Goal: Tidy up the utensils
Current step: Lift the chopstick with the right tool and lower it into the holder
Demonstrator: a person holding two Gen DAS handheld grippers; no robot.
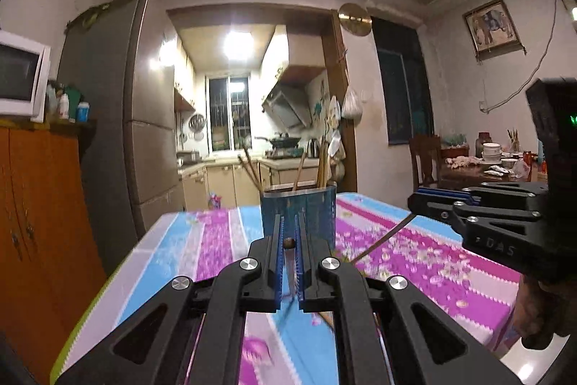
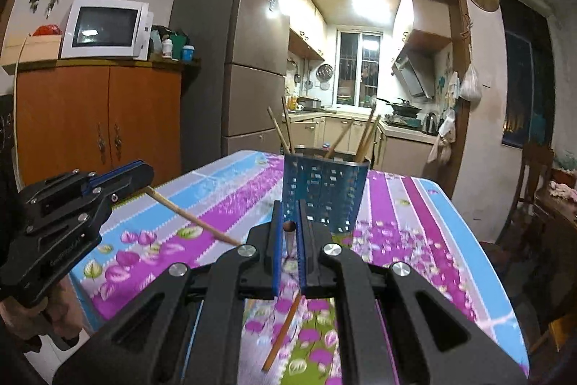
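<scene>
A blue perforated utensil holder [image 1: 317, 211] [image 2: 324, 190] stands upright on the flowered tablecloth, with several wooden chopsticks in it. In the left wrist view my left gripper [image 1: 288, 221] is shut on a chopstick [image 1: 288, 243], seen end-on between the blue pads, just in front of the holder. My right gripper [image 1: 414, 201] comes in from the right, a thin chopstick [image 1: 382, 240] slanting down from it. In the right wrist view my right gripper [image 2: 289, 206] is shut on a chopstick [image 2: 285, 331] that hangs below the jaws. My left gripper [image 2: 148, 175] holds a pale chopstick [image 2: 191, 217] at the left.
The table [image 1: 450, 269] [image 2: 414, 240] carries a pink, blue and purple floral cloth. A grey fridge [image 2: 249, 60] and an orange cabinet [image 2: 97, 114] with a white microwave [image 2: 104, 27] stand to the left. A wooden chair [image 1: 425, 161] and a cluttered dining table [image 1: 479, 168] are at the right.
</scene>
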